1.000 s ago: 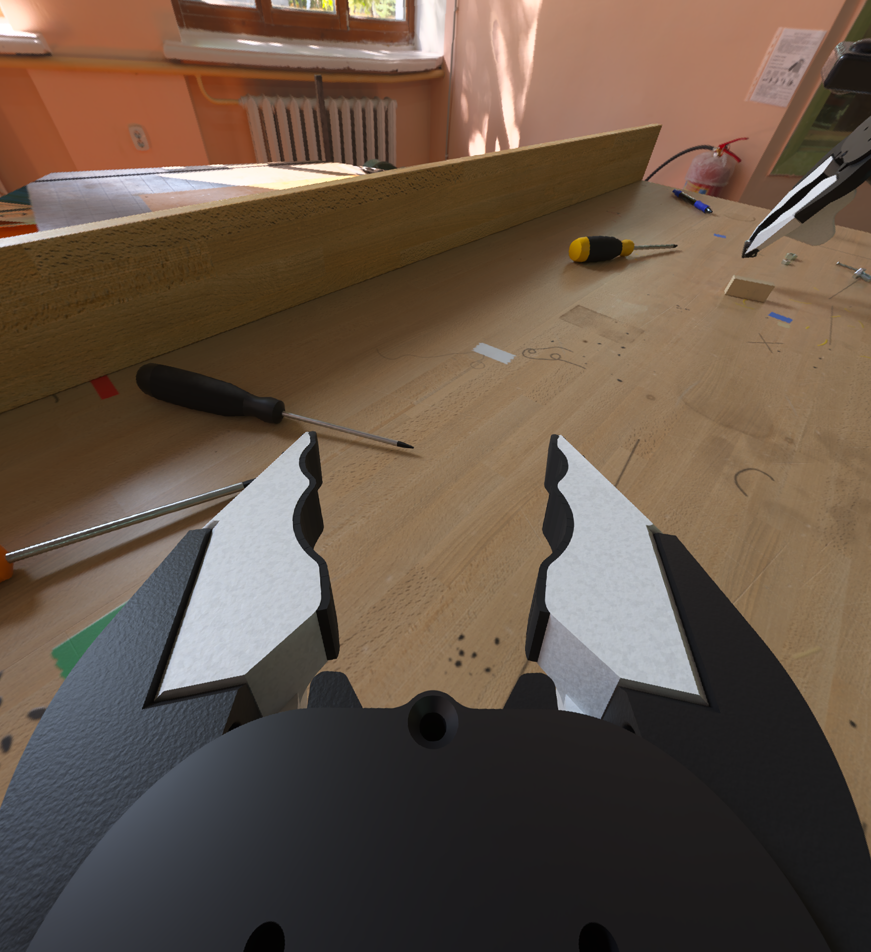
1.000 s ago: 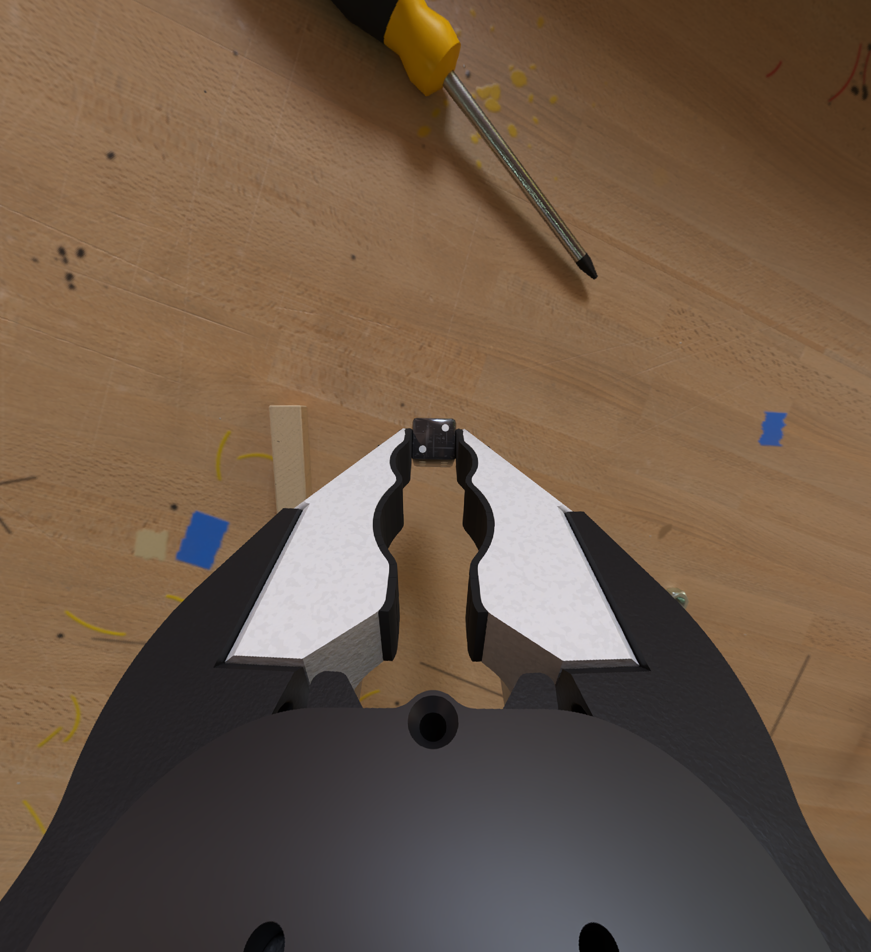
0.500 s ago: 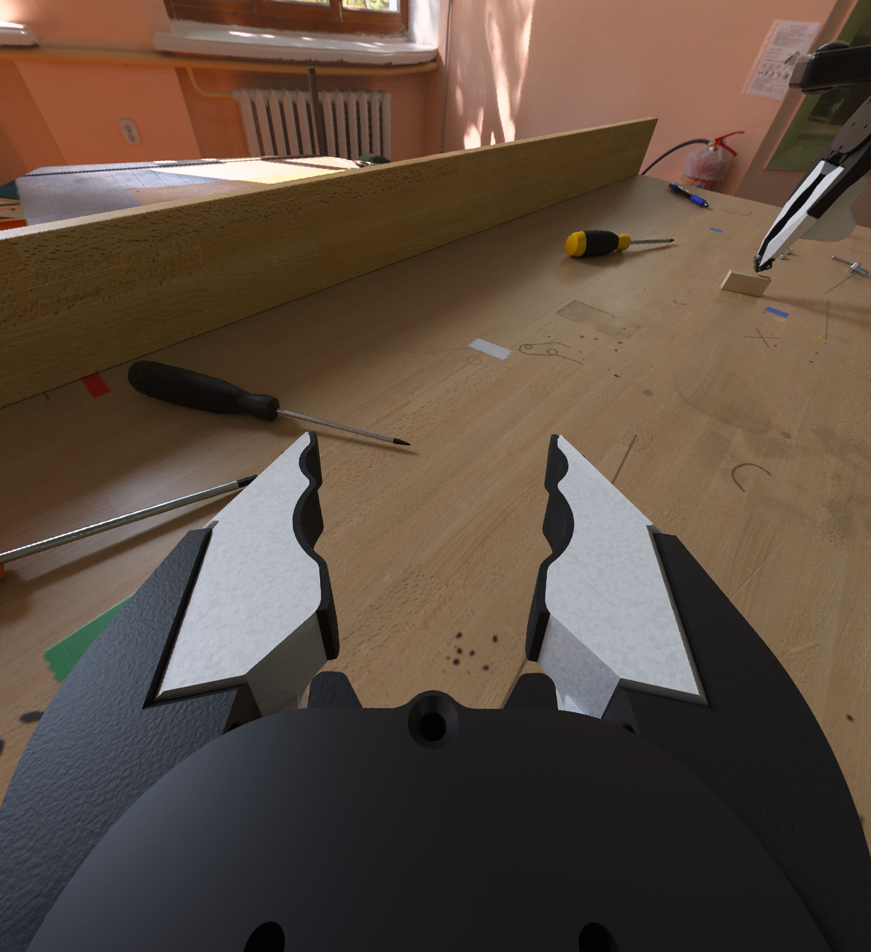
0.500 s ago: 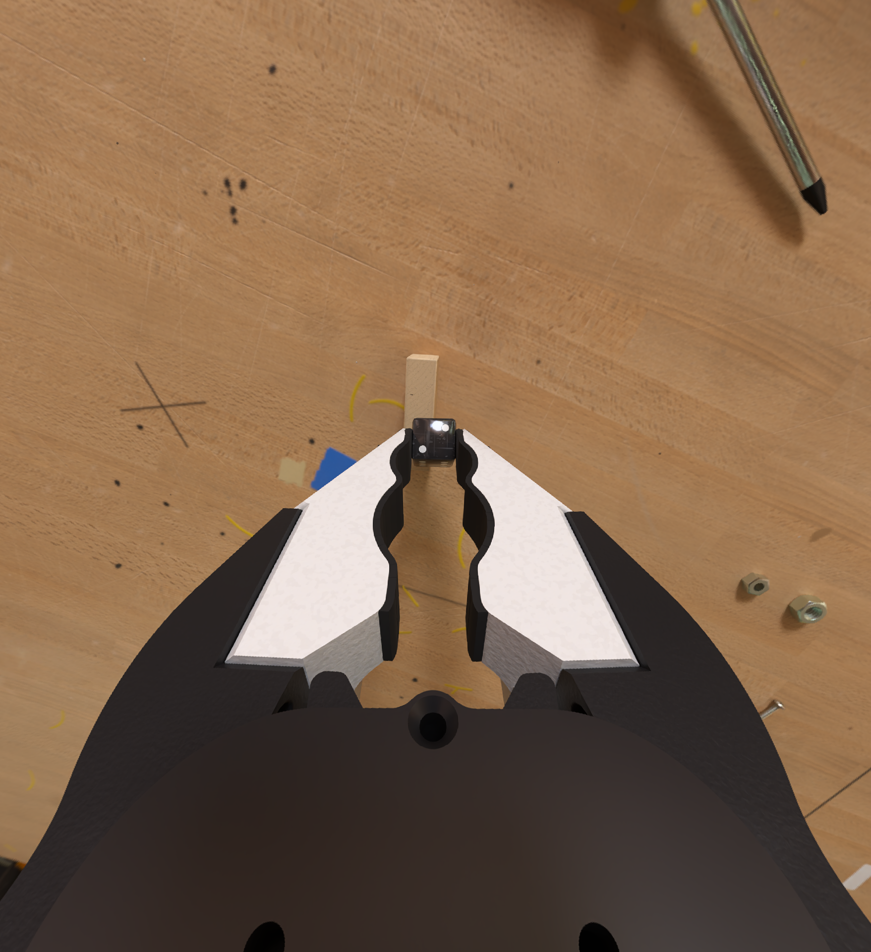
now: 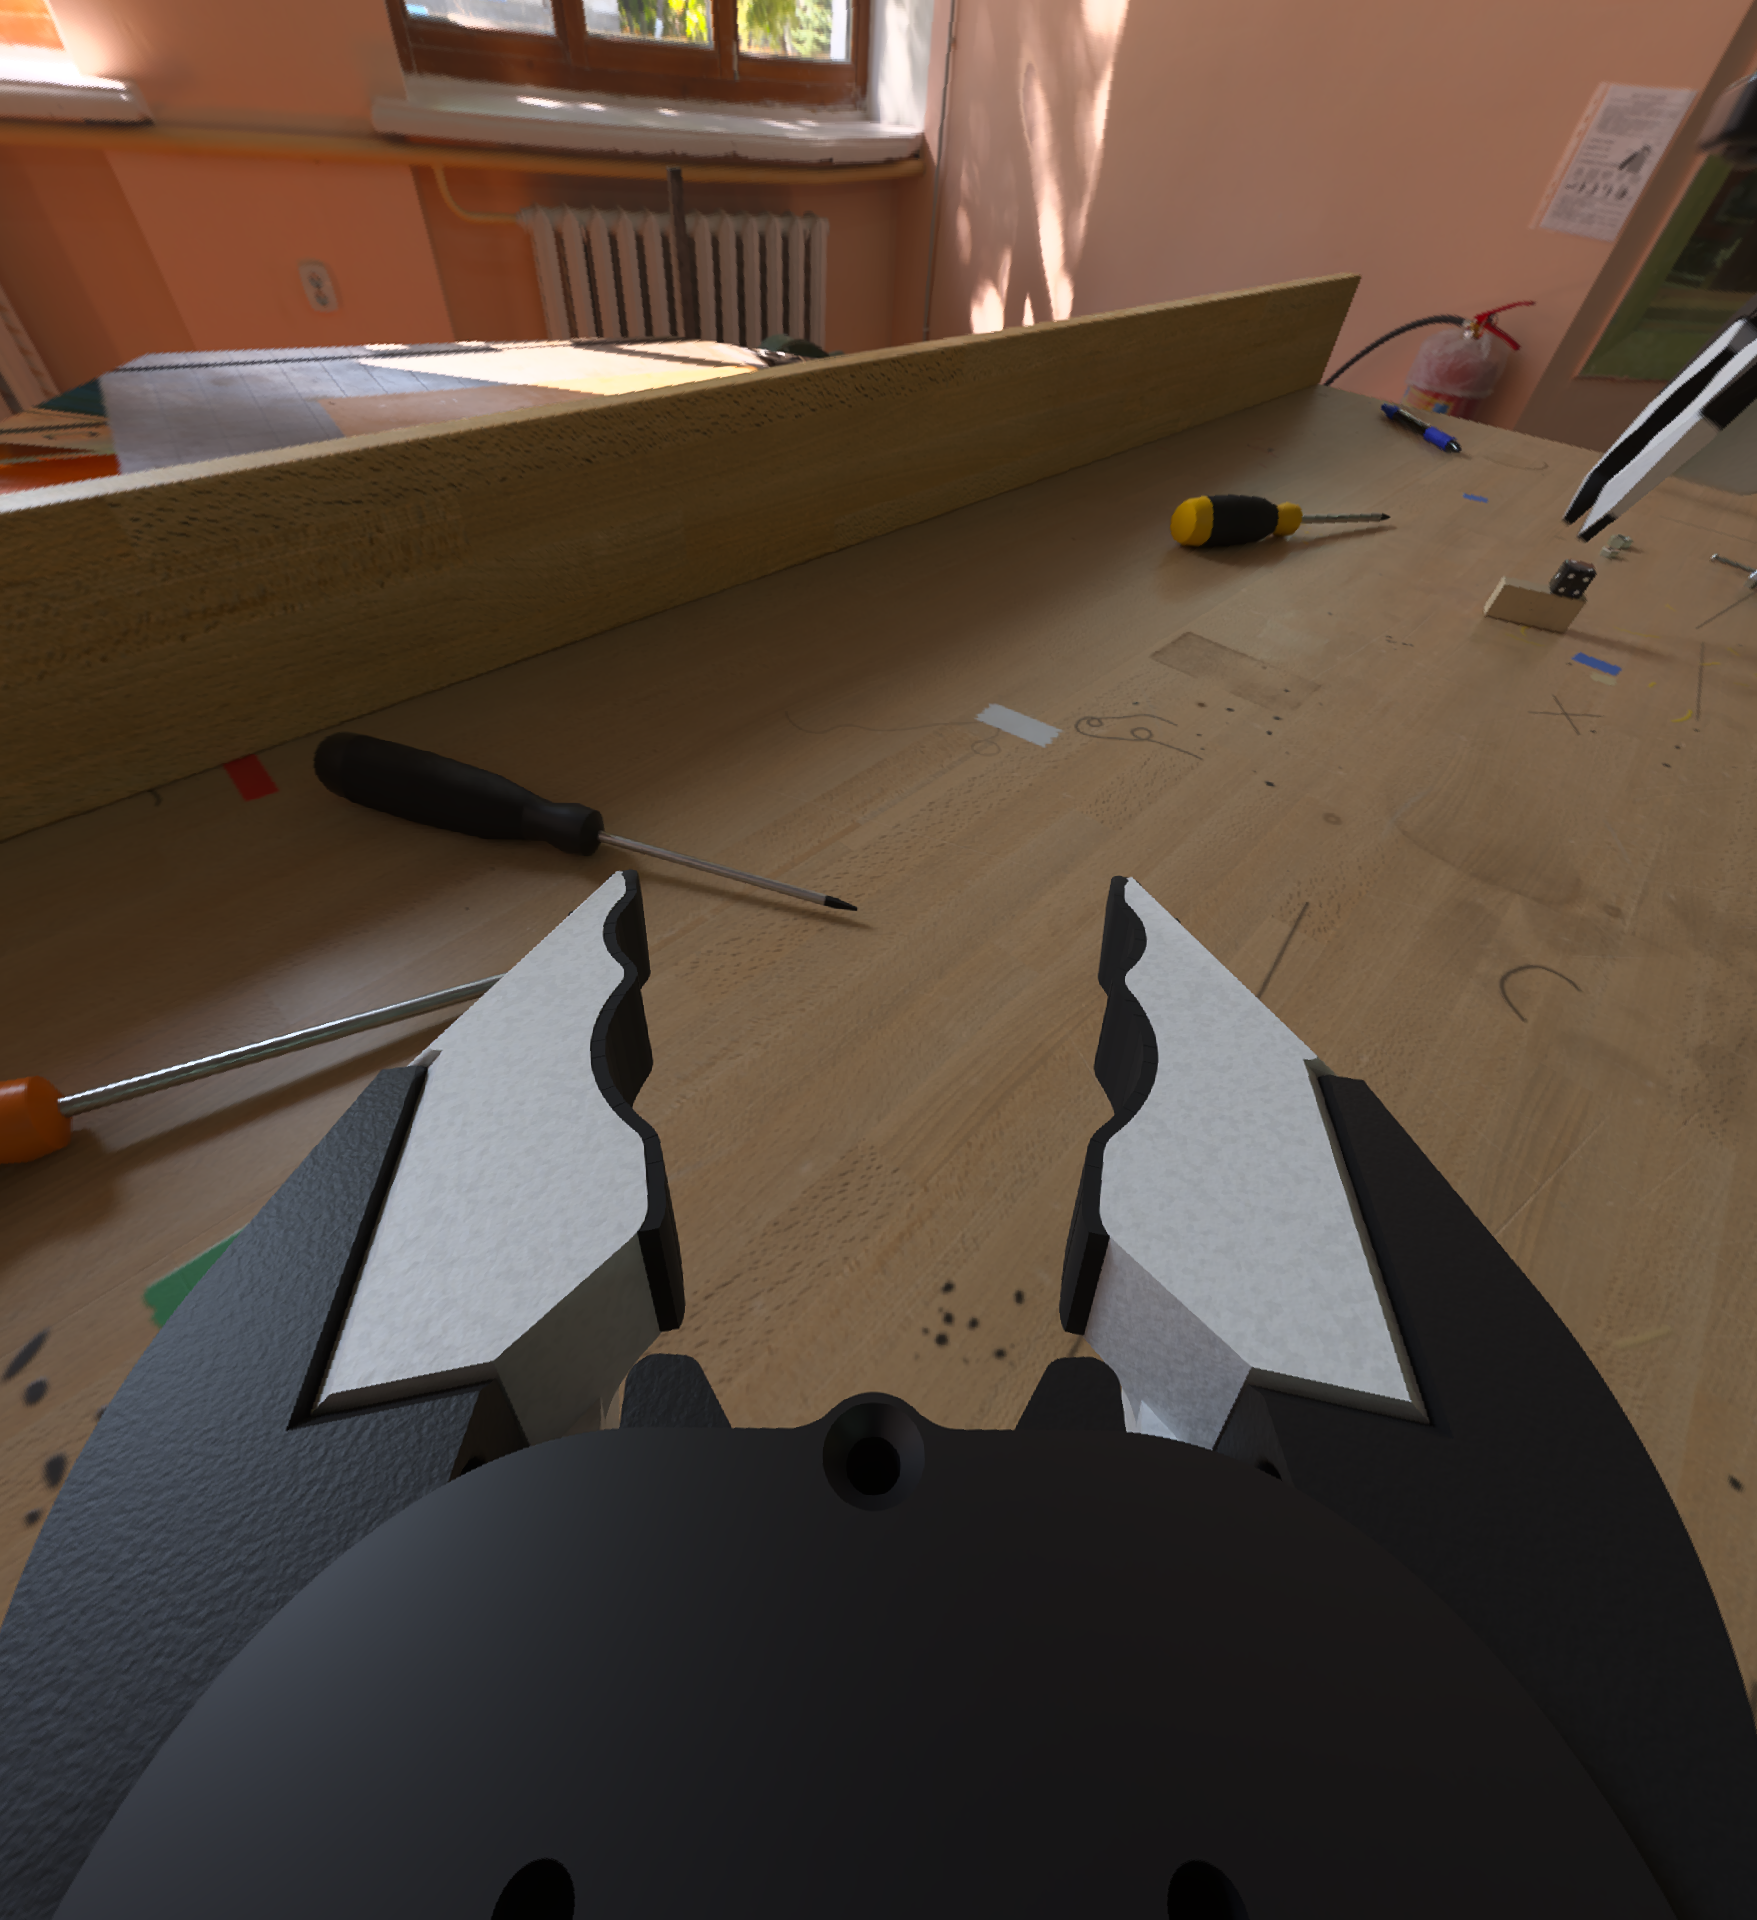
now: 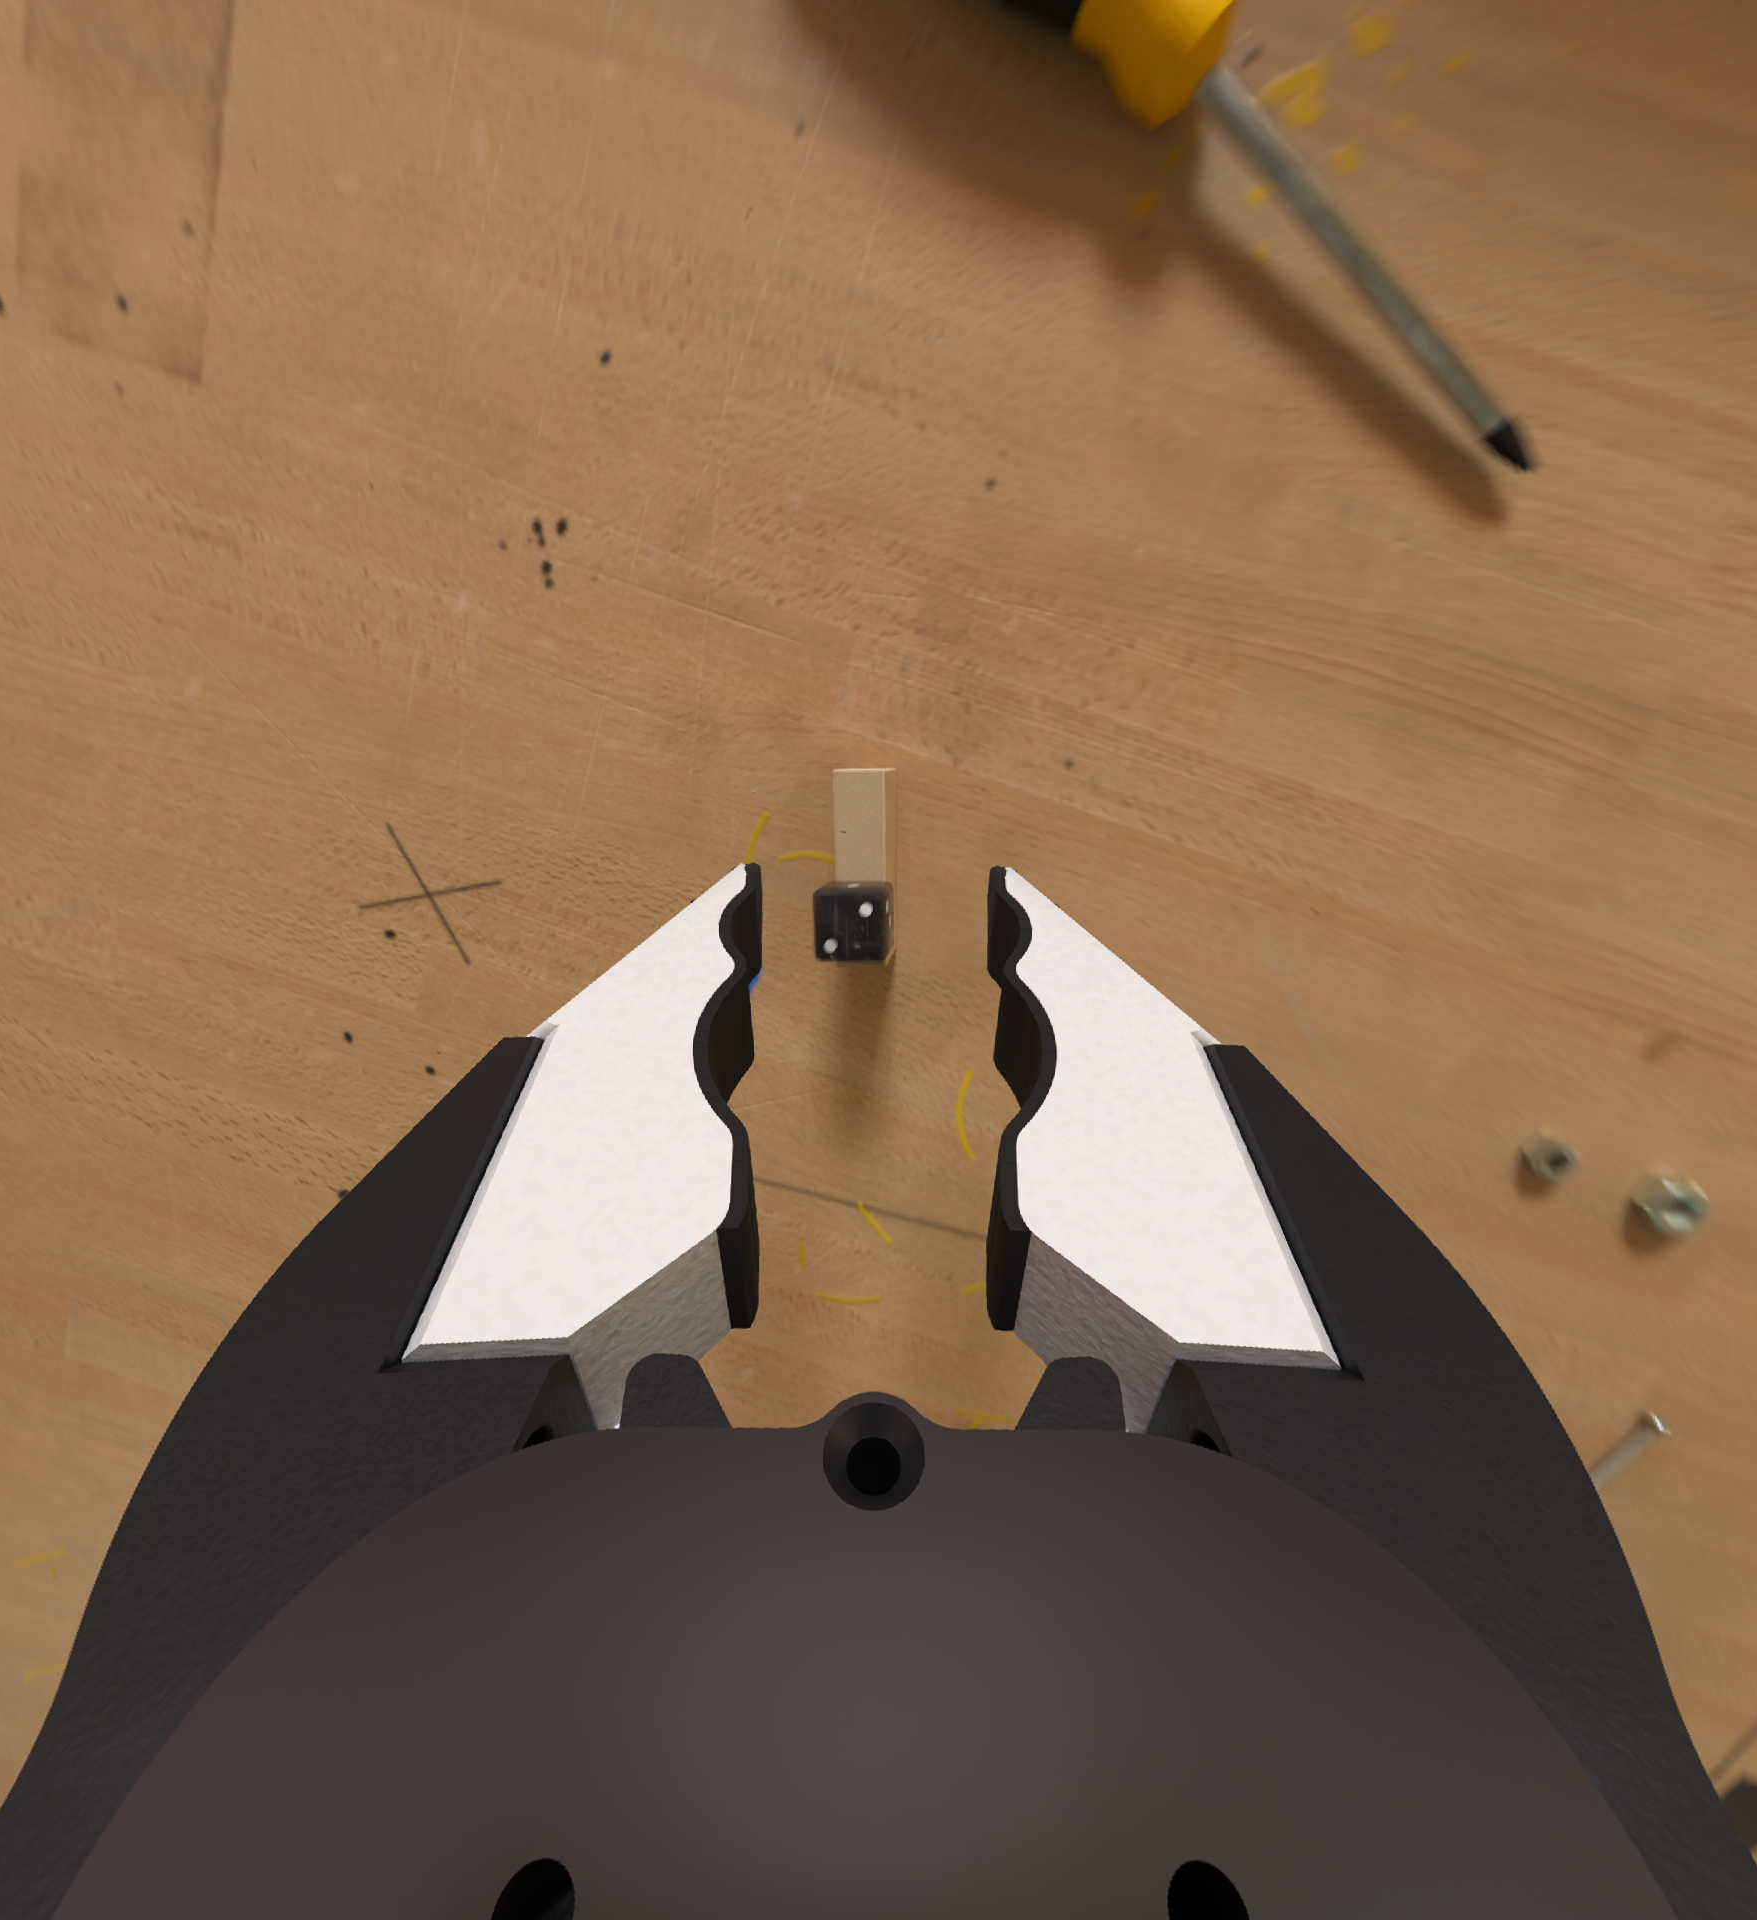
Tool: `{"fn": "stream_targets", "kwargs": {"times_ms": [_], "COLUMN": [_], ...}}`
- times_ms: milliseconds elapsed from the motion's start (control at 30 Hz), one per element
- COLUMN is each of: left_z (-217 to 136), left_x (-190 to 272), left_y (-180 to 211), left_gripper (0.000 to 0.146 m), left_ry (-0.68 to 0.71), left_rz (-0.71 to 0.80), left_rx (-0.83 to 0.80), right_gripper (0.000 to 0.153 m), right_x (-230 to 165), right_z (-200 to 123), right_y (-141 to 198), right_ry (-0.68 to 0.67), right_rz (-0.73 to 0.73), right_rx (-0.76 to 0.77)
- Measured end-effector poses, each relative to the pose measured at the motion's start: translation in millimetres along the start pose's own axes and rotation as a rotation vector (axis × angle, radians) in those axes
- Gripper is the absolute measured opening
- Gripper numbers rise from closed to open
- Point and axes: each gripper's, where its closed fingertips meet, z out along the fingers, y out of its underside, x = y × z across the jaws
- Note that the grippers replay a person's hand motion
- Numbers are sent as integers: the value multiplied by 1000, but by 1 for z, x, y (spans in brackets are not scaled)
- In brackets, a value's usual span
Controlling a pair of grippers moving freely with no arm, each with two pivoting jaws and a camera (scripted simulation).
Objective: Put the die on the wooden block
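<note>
A small black die [image 6: 852, 921] with white pips rests on the near end of a pale wooden block [image 6: 861, 821] on the workbench. My right gripper [image 6: 872, 883] is open and empty, its fingers apart above the die. In the left wrist view the die [image 5: 1570, 579] sits on the block [image 5: 1528, 605] at the far right, with the right gripper [image 5: 1586, 525] above it. My left gripper [image 5: 872, 894] is open and empty, low over the bench, far from the block.
A yellow-handled screwdriver [image 6: 1269, 156] lies beyond the block, also seen in the left wrist view [image 5: 1238, 517]. Two nuts [image 6: 1612, 1184] and a screw [image 6: 1627, 1446] lie to the right. A black screwdriver [image 5: 500, 798], an orange-handled one [image 5: 74, 1101] and a long plank [image 5: 541, 520] lie near my left gripper.
My right gripper has opened and let go of the die, which now rests on the block. It has risen away from the bench. The left gripper has stayed nearly still.
</note>
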Motion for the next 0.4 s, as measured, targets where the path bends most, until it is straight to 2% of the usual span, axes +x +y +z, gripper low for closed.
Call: {"fn": "stream_targets", "kwargs": {"times_ms": [67, 133, 200, 233, 300, 333, 400], "left_z": [-1, -2, -3, -3, -3, -3, -3], "left_x": [-2, -4, -5, -6, -6, -6, -5], "left_y": [-2, -3, -3, -3, -1, -1, 0], "left_gripper": [88, 88, 88, 88, 88, 88, 88], "left_ry": [-9, -15, -20, -22, -21, -18, -13], "left_rz": [2, -1, 2, 6, 10, 9, 7], "left_rx": [9, 11, 10, 9, 4, 1, 0], "right_gripper": [46, 47, 47, 47, 54, 55, 55], "right_x": [1, -15, -68, -111, -202, -244, -305], "right_z": [-24, -62, -101, -113, -110, -94, -51], "right_y": [-5, -25, -58, -74, -95, -101, -105], "right_ry": [83, 204, 247, 210, 55, -36, -193], "right_rz": [28, 33, -74, -182, -426, -494, -590], "right_rx": [61, 244, 535, 688, 896, 917, 858]}}
